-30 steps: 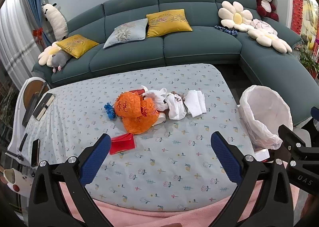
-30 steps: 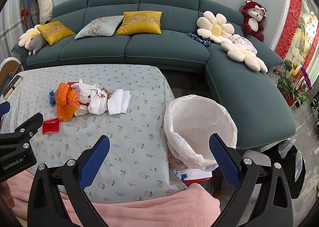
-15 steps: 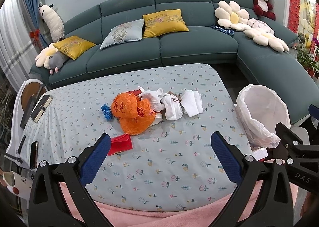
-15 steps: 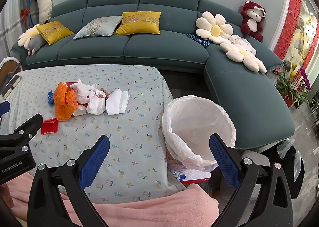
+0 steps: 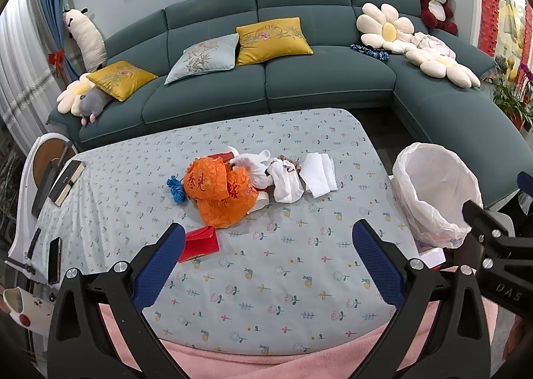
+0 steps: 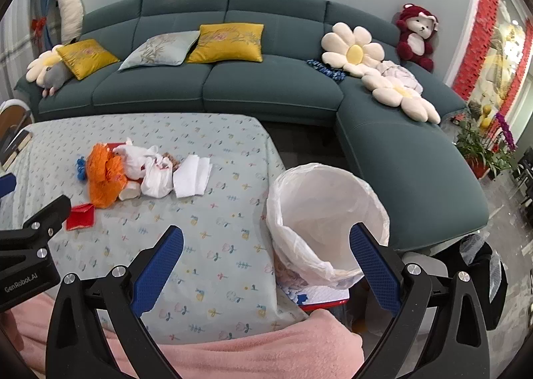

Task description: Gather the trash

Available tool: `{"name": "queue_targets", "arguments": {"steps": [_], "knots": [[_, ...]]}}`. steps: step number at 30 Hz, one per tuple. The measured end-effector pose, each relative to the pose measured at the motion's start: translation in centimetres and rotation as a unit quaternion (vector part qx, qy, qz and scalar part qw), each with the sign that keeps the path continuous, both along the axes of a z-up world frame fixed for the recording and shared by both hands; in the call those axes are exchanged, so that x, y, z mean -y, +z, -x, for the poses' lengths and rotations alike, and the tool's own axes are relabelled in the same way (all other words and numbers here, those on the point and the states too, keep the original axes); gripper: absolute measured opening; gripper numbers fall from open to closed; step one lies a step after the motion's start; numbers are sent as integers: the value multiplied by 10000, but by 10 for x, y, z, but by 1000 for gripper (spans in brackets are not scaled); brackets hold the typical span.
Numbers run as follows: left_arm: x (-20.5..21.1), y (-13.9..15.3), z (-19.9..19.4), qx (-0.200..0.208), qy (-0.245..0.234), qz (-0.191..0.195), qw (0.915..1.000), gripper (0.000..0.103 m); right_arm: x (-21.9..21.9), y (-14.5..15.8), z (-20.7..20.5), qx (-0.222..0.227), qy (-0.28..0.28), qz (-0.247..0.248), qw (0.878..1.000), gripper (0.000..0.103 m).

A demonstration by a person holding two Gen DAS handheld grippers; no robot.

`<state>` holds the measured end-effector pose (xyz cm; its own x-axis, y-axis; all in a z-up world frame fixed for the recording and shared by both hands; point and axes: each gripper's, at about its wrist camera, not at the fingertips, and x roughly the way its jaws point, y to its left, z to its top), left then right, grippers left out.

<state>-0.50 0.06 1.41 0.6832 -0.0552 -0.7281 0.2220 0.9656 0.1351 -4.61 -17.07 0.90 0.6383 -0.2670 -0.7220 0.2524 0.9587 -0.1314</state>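
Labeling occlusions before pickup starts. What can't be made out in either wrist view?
- Bottom of the trash bin liner: right wrist view, its own folds hide whether anything is inside.
- Items under the orange plastic bag: left wrist view, the bag covers them.
- Small brown item behind the white rags: too small to identify.
- Box under the bin: right wrist view, mostly hidden by the liner.
- Left table edge: cut off by the fisheye rim.

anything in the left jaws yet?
No. The left gripper stands open over bare tablecloth, short of the red envelope.
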Motion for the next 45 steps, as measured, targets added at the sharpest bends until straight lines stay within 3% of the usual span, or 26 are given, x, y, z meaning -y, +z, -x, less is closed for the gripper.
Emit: {"name": "queue_targets", "arguments": {"steps": [11,19,29,33,40,45], "knots": [[-28,-10,-14,-75,262,271,9993,96,-13,2,-13,177,-48,-63,9998,95],[-64,-27,-32,-187,457,232,9985,96,-35,-2,-34,302,40,-182,9994,95],[-153,-85,-73,-653,1229,209,9901,96,-70,-32,-75,122,197,-371,9990,95],[-176,-106,-83,-833,1361,421,9863,96,-85,-47,-92,9,285,-419,9987,95],[-176,-137,-103,-1217,1198,697,9828,96,-109,-73,-122,-259,439,-494,9975,95],[-173,-152,-122,-1459,1373,996,9746,96,-117,-84,-139,-362,499,-432,9972,95]]}}
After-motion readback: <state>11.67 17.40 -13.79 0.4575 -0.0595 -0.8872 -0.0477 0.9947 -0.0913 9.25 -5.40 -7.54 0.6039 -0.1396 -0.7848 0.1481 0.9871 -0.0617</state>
